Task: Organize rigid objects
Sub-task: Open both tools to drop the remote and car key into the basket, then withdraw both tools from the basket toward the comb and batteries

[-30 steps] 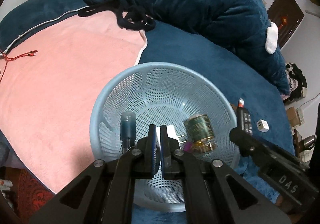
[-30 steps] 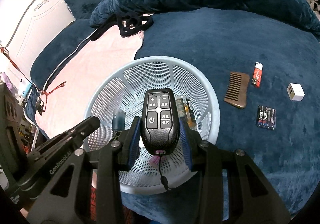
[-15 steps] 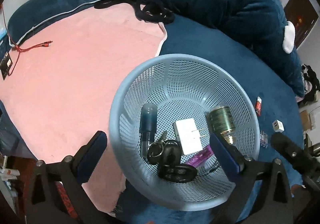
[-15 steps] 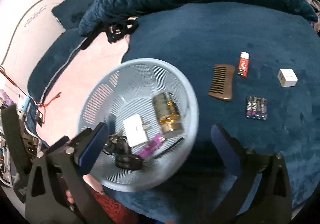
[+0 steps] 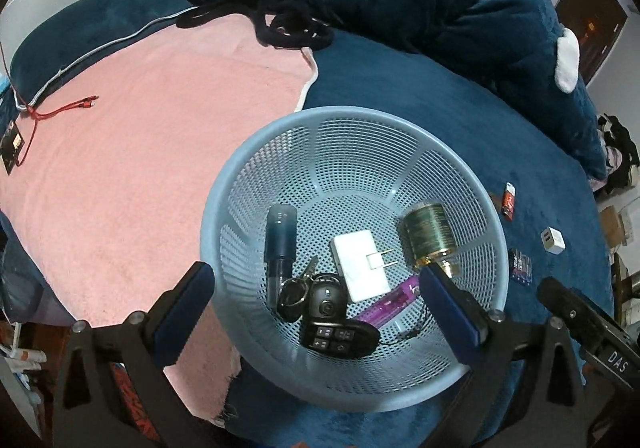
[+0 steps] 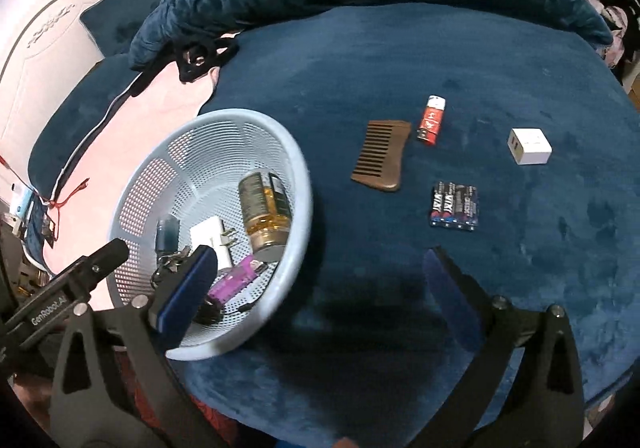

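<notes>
Both claws spread, empty; basket on blue bed, pink blanket beside.

left gripper: black frame | blue pads | silver screws | right gripper: same

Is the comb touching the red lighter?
Apart. The right wrist view shows blue blanket between the comb and the lighter.
</notes>
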Available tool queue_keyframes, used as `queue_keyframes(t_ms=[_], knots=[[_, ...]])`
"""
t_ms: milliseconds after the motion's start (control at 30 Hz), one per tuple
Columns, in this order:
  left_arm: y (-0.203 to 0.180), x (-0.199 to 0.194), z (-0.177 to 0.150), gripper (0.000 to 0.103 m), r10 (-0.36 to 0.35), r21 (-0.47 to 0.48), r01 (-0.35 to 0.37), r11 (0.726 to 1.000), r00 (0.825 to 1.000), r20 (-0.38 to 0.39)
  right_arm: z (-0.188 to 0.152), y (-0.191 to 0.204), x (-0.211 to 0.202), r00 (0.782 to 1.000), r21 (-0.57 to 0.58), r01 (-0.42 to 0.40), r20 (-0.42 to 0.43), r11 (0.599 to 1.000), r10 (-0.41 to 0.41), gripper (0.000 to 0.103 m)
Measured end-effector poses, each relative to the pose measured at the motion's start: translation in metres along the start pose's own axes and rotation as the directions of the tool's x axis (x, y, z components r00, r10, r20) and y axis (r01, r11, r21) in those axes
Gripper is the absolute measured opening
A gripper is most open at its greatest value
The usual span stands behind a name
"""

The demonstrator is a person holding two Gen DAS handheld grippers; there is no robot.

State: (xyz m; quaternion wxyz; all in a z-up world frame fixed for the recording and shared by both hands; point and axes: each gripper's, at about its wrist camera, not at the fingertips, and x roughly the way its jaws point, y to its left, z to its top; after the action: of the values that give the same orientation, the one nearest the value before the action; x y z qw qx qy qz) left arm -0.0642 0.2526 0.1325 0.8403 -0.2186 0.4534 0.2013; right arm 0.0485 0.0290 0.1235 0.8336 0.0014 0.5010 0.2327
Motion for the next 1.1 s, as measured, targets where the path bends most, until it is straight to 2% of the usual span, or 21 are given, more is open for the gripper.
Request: queue_keyframes(t_ms=[1100], knots=[[-0.055, -0.002, -0.018, 0.103, 0.007, 0.122, -0.007, 0.992, 1.0, -0.006, -0.012, -0.052, -0.019, 0.997, 0.03, 0.058, 0.056, 0.998, -0.06, 0.103]])
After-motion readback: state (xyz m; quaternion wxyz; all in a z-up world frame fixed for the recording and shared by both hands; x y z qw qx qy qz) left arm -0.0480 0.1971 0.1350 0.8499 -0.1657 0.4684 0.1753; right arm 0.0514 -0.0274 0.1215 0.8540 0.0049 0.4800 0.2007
